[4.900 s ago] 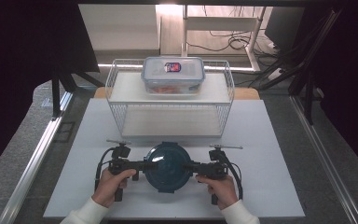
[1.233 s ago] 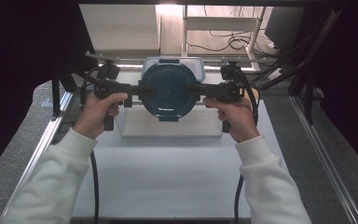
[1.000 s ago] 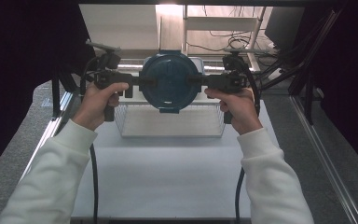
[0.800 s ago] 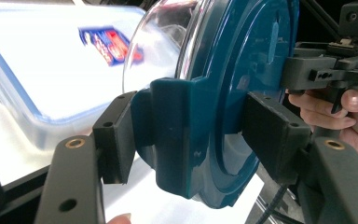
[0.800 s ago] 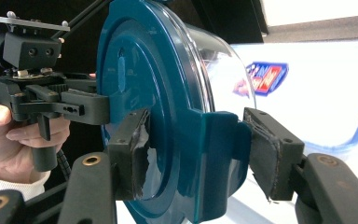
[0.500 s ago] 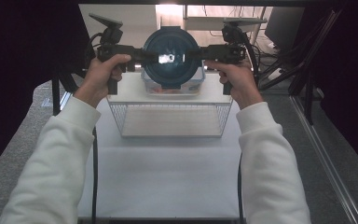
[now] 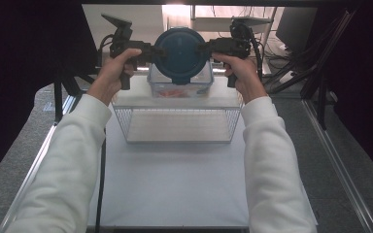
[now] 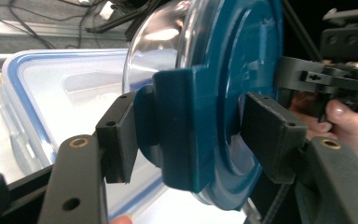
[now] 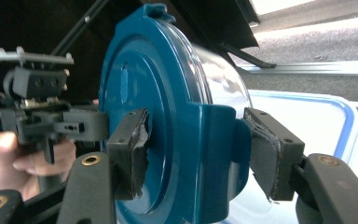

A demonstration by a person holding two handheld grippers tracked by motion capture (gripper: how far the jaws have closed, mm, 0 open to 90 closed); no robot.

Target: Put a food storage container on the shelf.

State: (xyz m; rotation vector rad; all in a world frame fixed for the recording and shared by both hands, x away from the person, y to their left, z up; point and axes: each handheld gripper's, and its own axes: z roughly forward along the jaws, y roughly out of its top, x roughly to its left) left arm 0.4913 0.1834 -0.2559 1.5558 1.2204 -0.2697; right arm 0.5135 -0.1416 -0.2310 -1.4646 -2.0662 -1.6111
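The person holds a round container with a dark blue lid (image 7: 181, 48) up in the air between both claws, over the far end of the table (image 7: 175, 184). The left claw (image 7: 148, 50) is clamped on the lid's left clip, and the right claw (image 7: 209, 47) is clamped on the right clip. Just below it, a clear rectangular box (image 7: 179, 87) with a blue-edged lid sits on top of a white wire rack (image 7: 179, 121).
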